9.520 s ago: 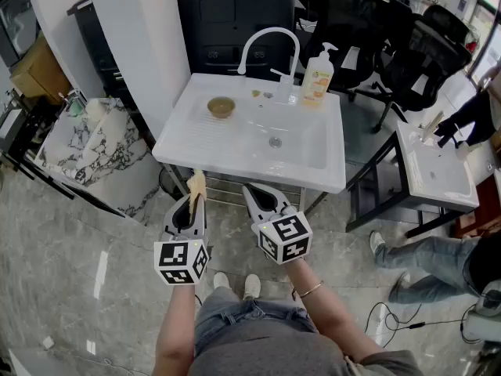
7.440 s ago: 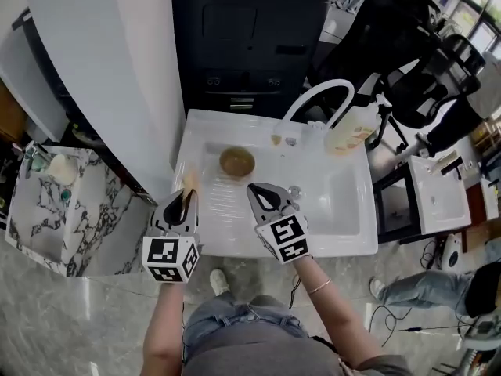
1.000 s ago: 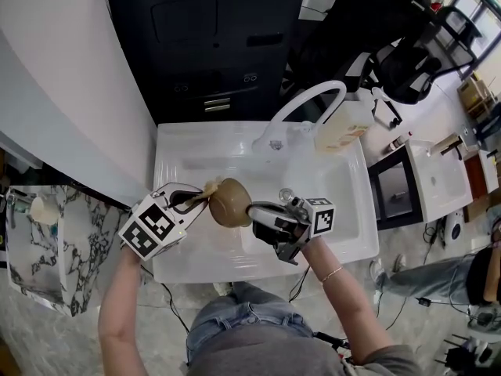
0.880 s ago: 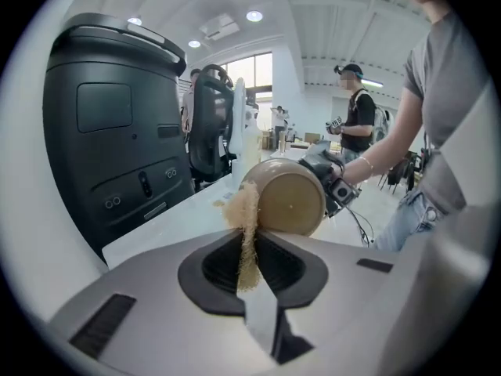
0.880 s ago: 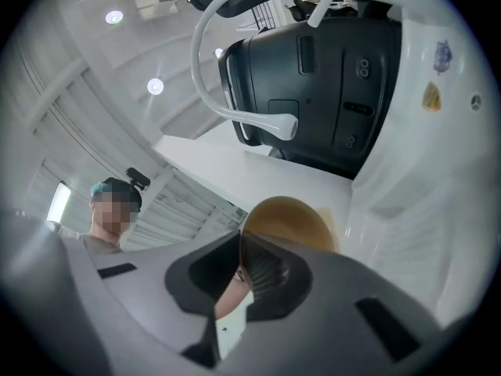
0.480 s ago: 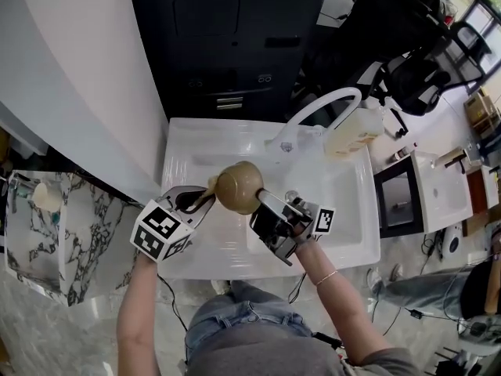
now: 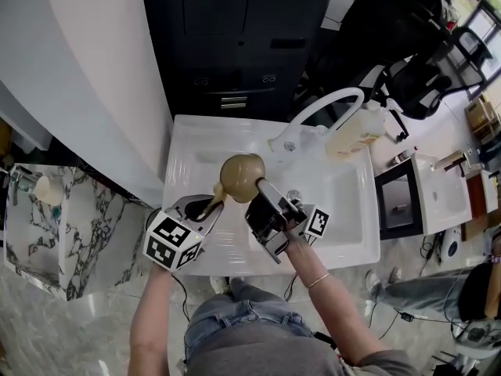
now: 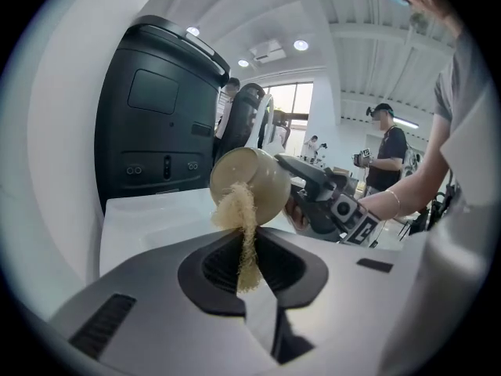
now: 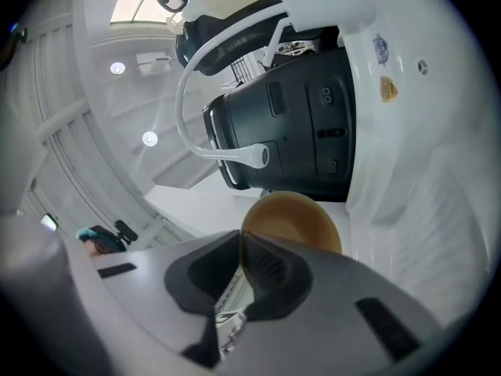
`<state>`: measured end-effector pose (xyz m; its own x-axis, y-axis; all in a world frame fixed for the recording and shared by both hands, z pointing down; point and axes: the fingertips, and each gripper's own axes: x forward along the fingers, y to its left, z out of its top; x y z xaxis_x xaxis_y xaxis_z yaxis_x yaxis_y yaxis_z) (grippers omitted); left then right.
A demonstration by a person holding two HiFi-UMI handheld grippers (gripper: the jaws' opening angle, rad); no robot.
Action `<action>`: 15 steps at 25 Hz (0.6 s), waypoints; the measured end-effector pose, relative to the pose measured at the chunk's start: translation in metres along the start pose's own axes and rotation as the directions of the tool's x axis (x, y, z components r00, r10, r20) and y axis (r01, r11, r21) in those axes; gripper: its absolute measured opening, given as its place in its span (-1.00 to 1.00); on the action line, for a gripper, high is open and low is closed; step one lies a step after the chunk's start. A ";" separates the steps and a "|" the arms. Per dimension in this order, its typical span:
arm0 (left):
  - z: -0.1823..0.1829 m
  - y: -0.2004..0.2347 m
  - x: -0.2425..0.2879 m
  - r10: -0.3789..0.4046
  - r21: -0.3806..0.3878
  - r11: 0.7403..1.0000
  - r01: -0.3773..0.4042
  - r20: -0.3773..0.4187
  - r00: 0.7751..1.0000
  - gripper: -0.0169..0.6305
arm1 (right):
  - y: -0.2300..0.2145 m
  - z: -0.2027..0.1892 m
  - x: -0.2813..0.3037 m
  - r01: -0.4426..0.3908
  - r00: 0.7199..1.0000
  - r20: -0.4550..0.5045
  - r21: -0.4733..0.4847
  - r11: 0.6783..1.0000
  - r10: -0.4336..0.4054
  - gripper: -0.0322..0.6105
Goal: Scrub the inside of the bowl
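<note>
A tan bowl [image 7: 241, 176] hangs above the white sink [image 7: 344, 245], tipped on its side with its mouth toward my left gripper. My right gripper [image 7: 259, 192] is shut on the bowl's rim; in the right gripper view the rim [image 9: 244, 258] runs between the jaws and the bowl [image 9: 297, 224] bulges beyond them. My left gripper [image 7: 210, 205] is shut on a straw-coloured fibre scrubber [image 8: 240, 219]. The scrubber's tip touches the lower edge of the bowl's mouth [image 8: 239, 180]. The right gripper [image 8: 317, 202] shows behind the bowl in the left gripper view.
A white arched faucet [image 7: 325, 104] and a soap bottle [image 7: 354, 134] stand at the sink's back right. A black cabinet [image 7: 227, 45] is behind, a marble-topped table [image 7: 47, 210] at the left, a small white table [image 7: 442, 186] and office chairs at the right.
The right gripper took the bowl from the sink and raised it. Over the last second the bowl rose further and the left gripper shifted right, bringing the scrubber under its mouth.
</note>
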<state>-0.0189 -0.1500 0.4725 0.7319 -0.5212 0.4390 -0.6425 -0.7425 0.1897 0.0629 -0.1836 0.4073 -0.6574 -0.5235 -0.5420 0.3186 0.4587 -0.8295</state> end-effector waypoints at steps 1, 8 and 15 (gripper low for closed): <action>-0.001 -0.003 0.000 -0.001 -0.003 1.000 0.001 0.001 1.000 -0.81 | -0.001 -0.001 0.001 0.012 1.000 0.010 -0.009 1.000 -0.012 -0.82; -0.002 -0.020 -0.001 -0.012 -0.001 1.000 0.012 0.008 1.000 -0.81 | -0.009 -0.006 0.005 0.083 0.994 0.072 -0.052 0.995 -0.079 -0.82; 0.003 -0.034 -0.004 -0.031 0.033 0.999 0.031 -0.004 1.000 -0.81 | -0.011 -0.013 0.008 0.147 0.988 0.062 -0.110 0.983 -0.141 -0.82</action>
<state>0.0003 -0.1238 0.4619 0.7508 -0.4960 0.4362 -0.6114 -0.7718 0.1746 0.0456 -0.1837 0.4143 -0.6526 -0.6262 -0.4267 0.1409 0.4529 -0.8803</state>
